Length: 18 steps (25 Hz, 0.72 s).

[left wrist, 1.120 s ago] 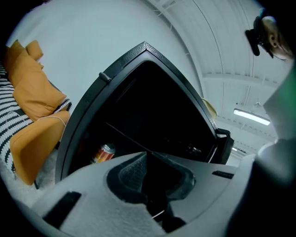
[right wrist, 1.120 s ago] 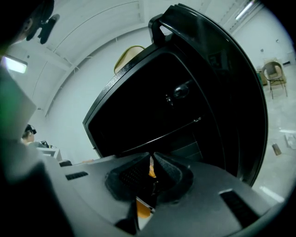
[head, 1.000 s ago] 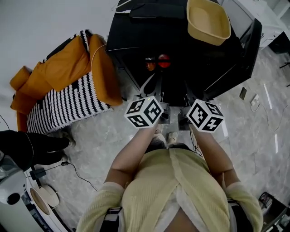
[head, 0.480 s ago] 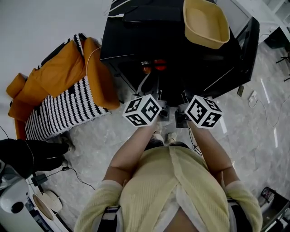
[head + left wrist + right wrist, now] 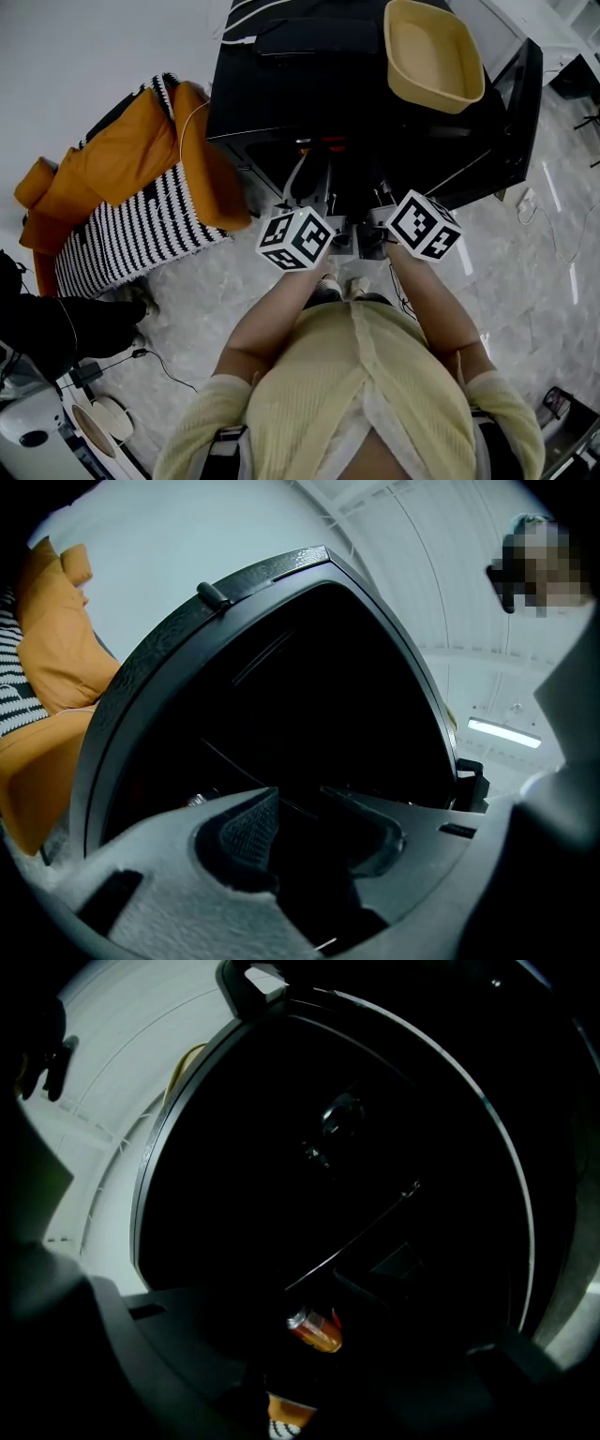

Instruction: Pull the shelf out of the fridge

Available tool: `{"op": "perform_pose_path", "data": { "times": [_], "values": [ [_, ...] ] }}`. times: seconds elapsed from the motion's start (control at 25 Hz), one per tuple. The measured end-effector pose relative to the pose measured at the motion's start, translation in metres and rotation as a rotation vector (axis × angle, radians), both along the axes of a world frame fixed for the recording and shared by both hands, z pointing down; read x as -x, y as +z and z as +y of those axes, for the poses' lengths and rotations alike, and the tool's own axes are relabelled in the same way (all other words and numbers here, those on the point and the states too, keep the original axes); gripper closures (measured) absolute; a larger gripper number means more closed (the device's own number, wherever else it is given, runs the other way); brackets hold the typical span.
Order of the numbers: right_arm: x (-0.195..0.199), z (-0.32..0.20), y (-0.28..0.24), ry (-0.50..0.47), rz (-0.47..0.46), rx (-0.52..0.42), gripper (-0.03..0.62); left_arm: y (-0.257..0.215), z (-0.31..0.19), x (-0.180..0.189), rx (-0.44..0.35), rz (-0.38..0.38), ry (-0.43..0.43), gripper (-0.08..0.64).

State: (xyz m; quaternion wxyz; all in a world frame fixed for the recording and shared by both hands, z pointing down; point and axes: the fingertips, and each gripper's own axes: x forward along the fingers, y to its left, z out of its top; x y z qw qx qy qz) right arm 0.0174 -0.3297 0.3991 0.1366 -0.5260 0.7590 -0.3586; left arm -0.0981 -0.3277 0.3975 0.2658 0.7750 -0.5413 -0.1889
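At the open mouth of the fridge [image 5: 309, 84], both tools low and close together, aimed into the dark inside. L tool [image 5: 314, 817] released, pads apart, w/ only a thin glinting line crossing the gap, prob. the shelf's front edge; no squeeze on it. R tool [image 5: 378, 202] opening right now, nothing pinched btwn the pads. Shelf [image 5: 361, 1237] visible in the R gripper view as a slanted bright edge, inside the fridge, beyond & above that tool, just over an orange can [image 5: 314, 1328]; apparently not pulled out yet.

To do this step well: bring both tools onto the front edge, one each side of centre. Bite evenly, then pull straight & level toward the body. Go slow & keep flat to avoid jamming in the rails or knocking the can. Mind the open door [image 5: 506, 122] on the R.
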Motion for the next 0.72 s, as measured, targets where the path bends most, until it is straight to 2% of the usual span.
{"op": "perform_pose_path", "data": {
  "times": [0.2,0.48,0.72],
  "values": [
    [0.002,-0.009,0.002,0.038,-0.077,0.02,0.436,0.006,0.003,0.001,0.015,0.003,0.015,0.439],
    [-0.002,-0.026,0.005,0.128,-0.136,0.022,0.437,0.009,0.003,0.009,0.019,0.013,0.011,0.437],
    [-0.008,-0.042,0.01,0.184,-0.128,0.031,0.437,0.011,0.003,0.009,0.02,0.004,0.023,0.439]
  ]
}}
